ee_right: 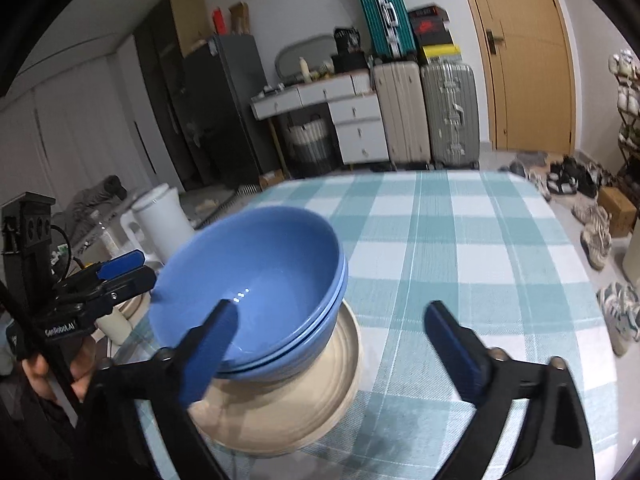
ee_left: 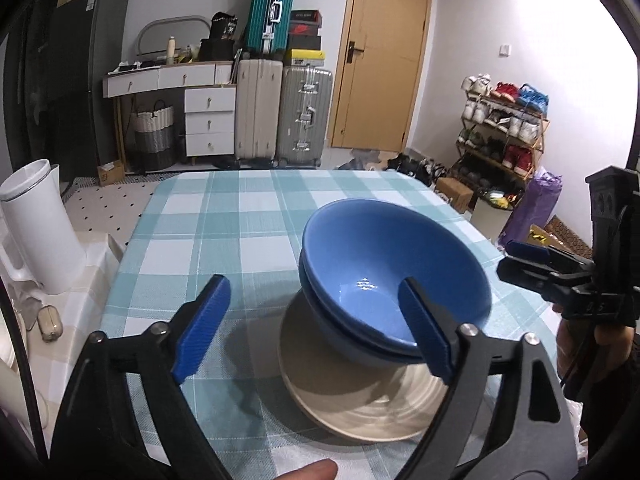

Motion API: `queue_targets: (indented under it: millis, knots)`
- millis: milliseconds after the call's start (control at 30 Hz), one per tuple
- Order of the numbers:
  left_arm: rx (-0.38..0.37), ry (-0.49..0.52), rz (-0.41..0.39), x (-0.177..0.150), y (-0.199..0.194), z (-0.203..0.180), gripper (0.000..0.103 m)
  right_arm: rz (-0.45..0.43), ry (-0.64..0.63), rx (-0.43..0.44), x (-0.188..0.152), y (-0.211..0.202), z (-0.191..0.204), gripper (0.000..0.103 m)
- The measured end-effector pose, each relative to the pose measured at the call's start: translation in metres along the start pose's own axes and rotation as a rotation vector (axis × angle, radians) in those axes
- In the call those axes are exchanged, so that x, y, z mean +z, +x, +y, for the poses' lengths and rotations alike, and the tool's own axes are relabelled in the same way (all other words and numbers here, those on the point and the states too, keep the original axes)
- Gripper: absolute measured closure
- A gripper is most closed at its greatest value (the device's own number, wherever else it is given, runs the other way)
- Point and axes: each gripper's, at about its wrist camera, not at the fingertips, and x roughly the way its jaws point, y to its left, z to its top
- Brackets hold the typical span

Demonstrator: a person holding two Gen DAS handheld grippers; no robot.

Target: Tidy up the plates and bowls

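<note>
- Left wrist: left gripper (ee_left: 314, 326) wide open, nothing held; blue bowls (ee_left: 394, 276) nested on beige plate (ee_left: 360, 396), prob. stacked to save room. Stack near table's (ee_left: 208, 216) front edge; cloth beyond is free.
- Right wrist: right gripper (ee_right: 332, 344) fully open, empty, one finger overlapping bowl rim. Free cloth to the stack's right.

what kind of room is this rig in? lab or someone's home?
Most likely a lived-in home, a multipurpose room. Suitcases stand stacked by the door, a shoe rack is full of sneakers, and the dishes sit on a table with a checked cloth.
</note>
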Motion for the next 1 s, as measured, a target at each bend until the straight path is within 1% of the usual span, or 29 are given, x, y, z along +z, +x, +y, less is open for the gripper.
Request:
queue_targets:
  millis: [33,67,100,333,467,600,667,800,933,1000]
  knots:
    - [-0.009,-0.004,-0.007,-0.002,-0.005,0.002,0.012,-0.015,-0.013,0.002,-0.002,-0.004,-0.001,0.001]
    - [-0.013,-0.005,-0.014,-0.003,-0.009,0.003,0.004,-0.025,-0.024,0.007,-0.004,-0.008,-0.001,0.001]
    - [-0.010,-0.005,-0.023,-0.005,-0.013,0.004,0.000,-0.034,-0.030,0.013,-0.007,-0.012,-0.002,0.001]
    - [-0.011,0.026,-0.083,-0.022,-0.038,0.002,0.001,-0.086,-0.047,0.049,-0.024,-0.025,-0.006,0.001]
    - [-0.023,0.022,-0.094,-0.036,-0.041,0.005,0.001,-0.106,-0.074,0.073,-0.037,-0.028,-0.003,0.001]
    - [-0.029,0.025,-0.094,-0.048,-0.034,0.006,0.001,-0.116,-0.098,0.084,-0.049,-0.028,0.003,0.001]
    - [-0.027,0.031,-0.099,-0.052,-0.025,0.006,0.001,-0.137,-0.117,0.088,-0.054,-0.029,0.007,0.001]
    - [-0.047,0.019,-0.122,-0.062,-0.018,0.012,0.001,-0.175,-0.144,0.100,-0.060,-0.028,0.013,0.001]
    - [-0.023,0.019,-0.137,-0.066,-0.009,0.017,0.001,-0.193,-0.170,0.102,-0.061,-0.025,0.018,0.001]
    - [-0.024,0.013,-0.143,-0.068,-0.006,0.019,0.001,-0.191,-0.175,0.109,-0.063,-0.022,0.020,0.001]
